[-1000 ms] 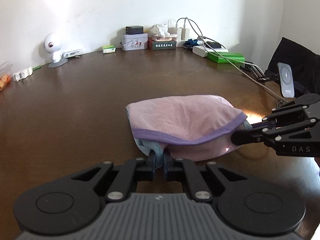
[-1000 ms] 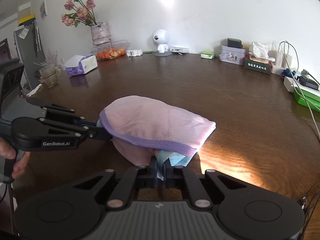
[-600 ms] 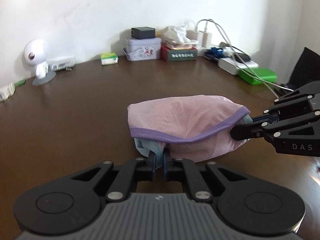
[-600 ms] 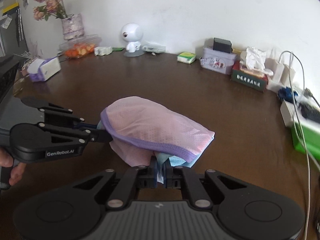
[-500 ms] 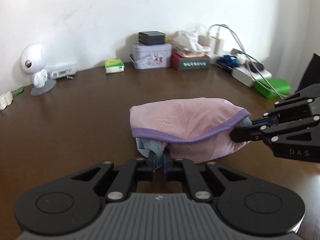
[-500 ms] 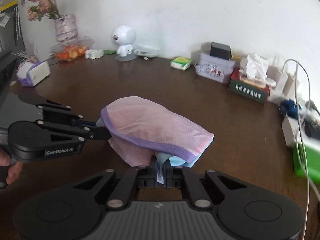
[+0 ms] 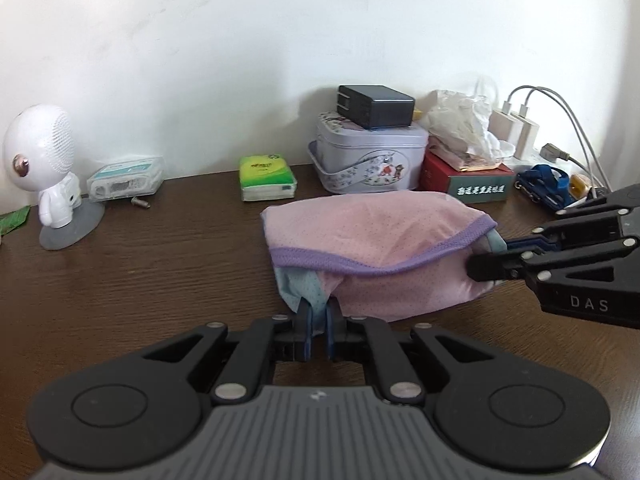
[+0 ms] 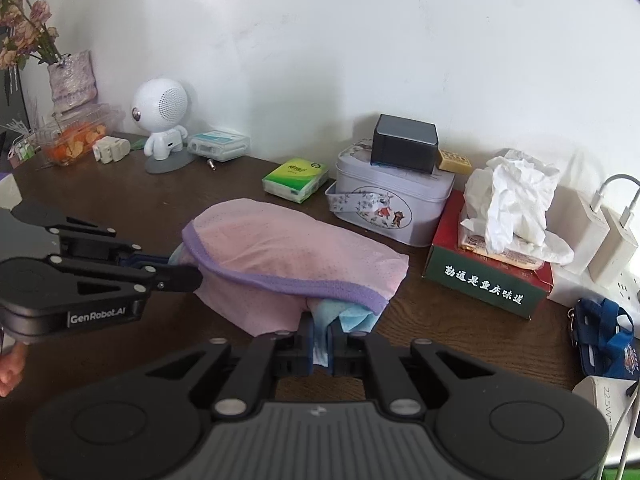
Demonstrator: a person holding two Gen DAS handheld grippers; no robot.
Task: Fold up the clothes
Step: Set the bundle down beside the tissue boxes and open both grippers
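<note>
A folded pink mesh garment (image 7: 372,236) (image 8: 296,248) with a purple hem and a pale blue inner layer hangs between both grippers, just above the brown table (image 7: 140,280). My left gripper (image 7: 318,316) is shut on its blue corner at the near left end. My right gripper (image 8: 320,334) is shut on the blue corner at the opposite end. In the left wrist view the right gripper (image 7: 492,266) enters from the right. The right wrist view has the left gripper (image 8: 180,270) coming in from the left edge.
Along the wall stand a white robot-shaped speaker (image 7: 44,176), a green tissue pack (image 7: 266,178), a decorated tin (image 7: 368,156) with a black box on it, a red tissue box (image 8: 492,272), chargers (image 8: 608,236) and a blue strap (image 8: 604,332). A flower vase (image 8: 72,80) is far left.
Both grippers have carried the folded garment forward across the table toward the wall; the tin, tissue box and speaker now sit much closer. Both grips are unchanged.
</note>
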